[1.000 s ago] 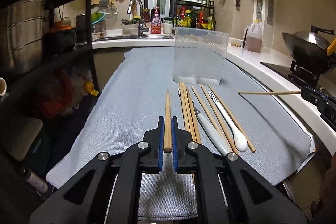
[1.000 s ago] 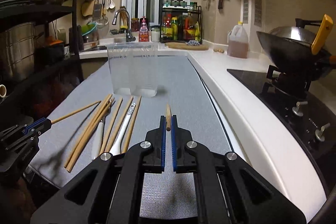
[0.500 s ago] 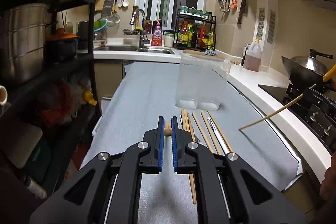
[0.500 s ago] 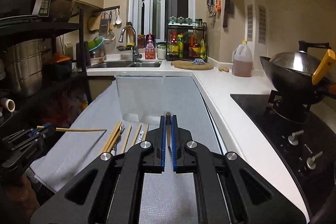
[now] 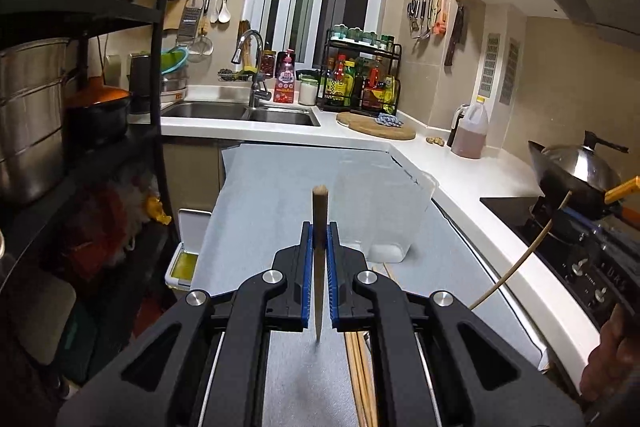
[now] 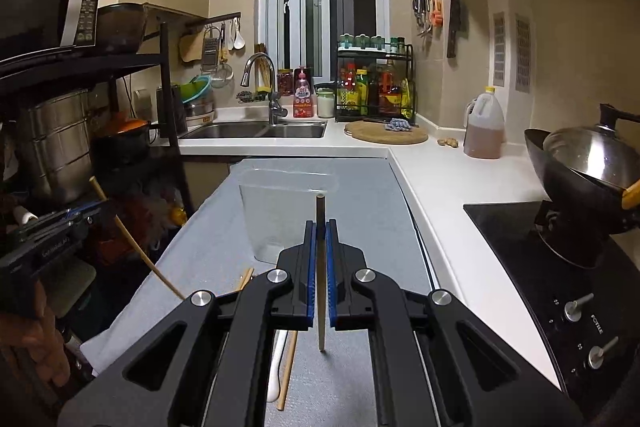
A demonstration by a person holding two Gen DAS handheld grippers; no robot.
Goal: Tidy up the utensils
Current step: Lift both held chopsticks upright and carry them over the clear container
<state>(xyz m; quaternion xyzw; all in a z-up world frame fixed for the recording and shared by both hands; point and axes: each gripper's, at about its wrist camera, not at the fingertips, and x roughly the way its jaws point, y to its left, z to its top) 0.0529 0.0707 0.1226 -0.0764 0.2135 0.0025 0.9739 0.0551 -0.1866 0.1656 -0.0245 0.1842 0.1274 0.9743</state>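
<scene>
My left gripper [image 5: 319, 233] is shut on a wooden chopstick [image 5: 319, 211] that stands upright, thick end up, tip hanging above the grey mat [image 5: 260, 195]. My right gripper [image 6: 319, 231] is shut on another chopstick [image 6: 320, 211], also upright above the mat. A clear plastic container [image 5: 380, 215] stands on the mat just ahead and right of the left gripper; in the right wrist view it [image 6: 280, 215] is just ahead and left. Loose chopsticks [image 5: 360, 379] and a white spoon [image 6: 276, 379] lie on the mat below the grippers.
A white counter [image 6: 448, 187] runs along the right with a hob [image 6: 540, 267] and a wok [image 6: 584, 163]. A black shelf rack [image 5: 80, 147] with pots stands left. The sink [image 5: 248, 113] and a spice rack [image 5: 360, 79] are at the back.
Both grippers have risen and tilted their chopsticks from lying forward to upright. The view now looks over the container from higher up.
</scene>
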